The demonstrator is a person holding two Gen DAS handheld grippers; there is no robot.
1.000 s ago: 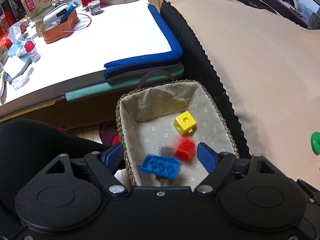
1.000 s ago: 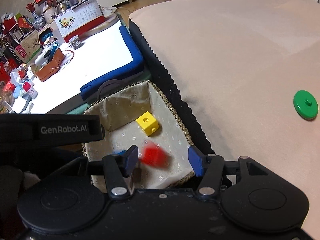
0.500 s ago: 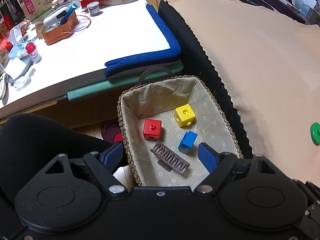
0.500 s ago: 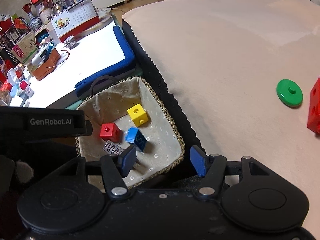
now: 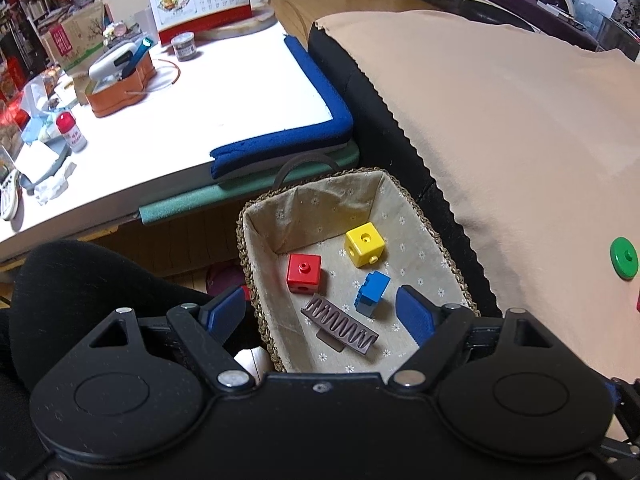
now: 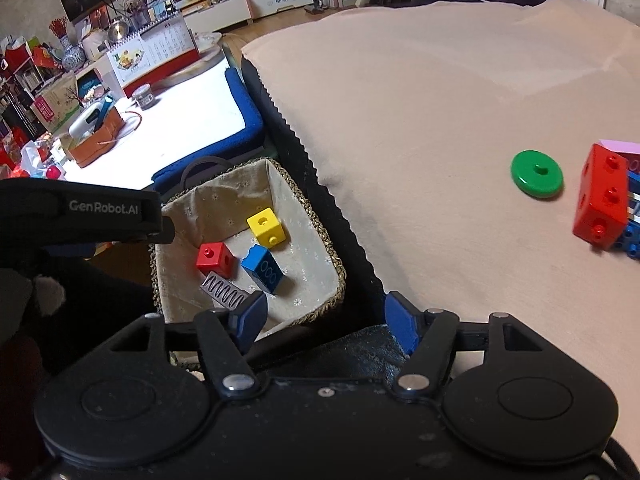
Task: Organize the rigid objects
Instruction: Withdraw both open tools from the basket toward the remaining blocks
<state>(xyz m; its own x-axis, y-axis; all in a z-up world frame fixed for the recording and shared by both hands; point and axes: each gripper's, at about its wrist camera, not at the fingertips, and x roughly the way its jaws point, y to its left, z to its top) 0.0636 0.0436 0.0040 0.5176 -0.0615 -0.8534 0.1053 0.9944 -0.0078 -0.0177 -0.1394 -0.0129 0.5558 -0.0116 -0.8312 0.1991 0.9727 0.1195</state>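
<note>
The left claw is spread wide and holds nothing, hanging over the near end of the woven basket, its blue pads clear of everything inside. The right claw is likewise wide apart and empty, poised at the basket's near right corner, over its rim and the dark edge of the cloth-covered surface. From the left claw outward: at twelve o'clock just ahead lies the brown comb-like clip, flat on the lining; the blue brick stands tilted at one o'clock, beside the clip; the red cube sits at eleven o'clock against the left wall; the yellow cube lies farther off at one o'clock. Out at three o'clock, on the cloth, rests the green disc, and in the right wrist view a larger red block stands just past it, leaning on other bricks. A second ago the red cube and blue brick were blurred in mid-fall between the open pads; now both lie settled in the basket, and the right claw has pulled back toward the cloth, bringing the red block into sight.
</note>
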